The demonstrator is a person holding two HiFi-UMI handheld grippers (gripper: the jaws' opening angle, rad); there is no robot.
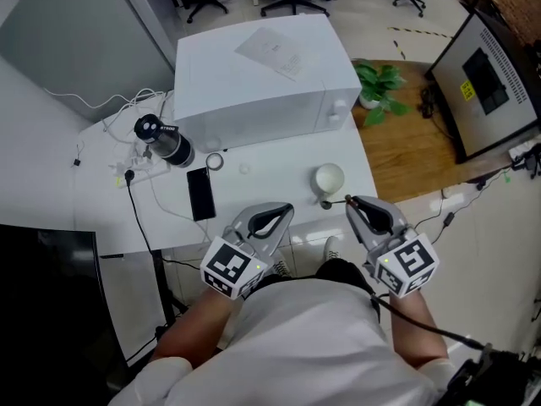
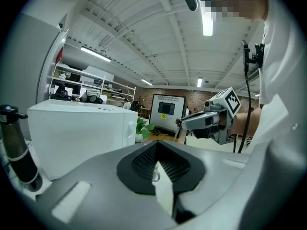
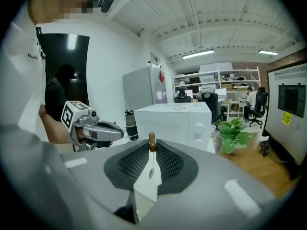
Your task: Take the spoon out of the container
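A white cup-like container [image 1: 329,178] stands on the white table [image 1: 262,184] in front of the white box. My right gripper [image 1: 349,200] hovers just right of and nearer than the container, shut on a thin metal spoon [image 1: 331,202] that sticks out leftward, clear of the container. In the right gripper view the spoon [image 3: 151,158] stands between the pads, its brown knob end up. My left gripper [image 1: 287,208] hangs over the table's front edge, shut with nothing held. In the left gripper view its jaws meet at the tip, and the right gripper [image 2: 184,121] shows beyond.
A large white box [image 1: 262,74] fills the back of the table. A black bottle [image 1: 165,140], a black phone [image 1: 201,193], a small tape ring [image 1: 215,161] and white cables [image 1: 127,117] lie at the left. A potted plant [image 1: 380,87] stands on the floor at right.
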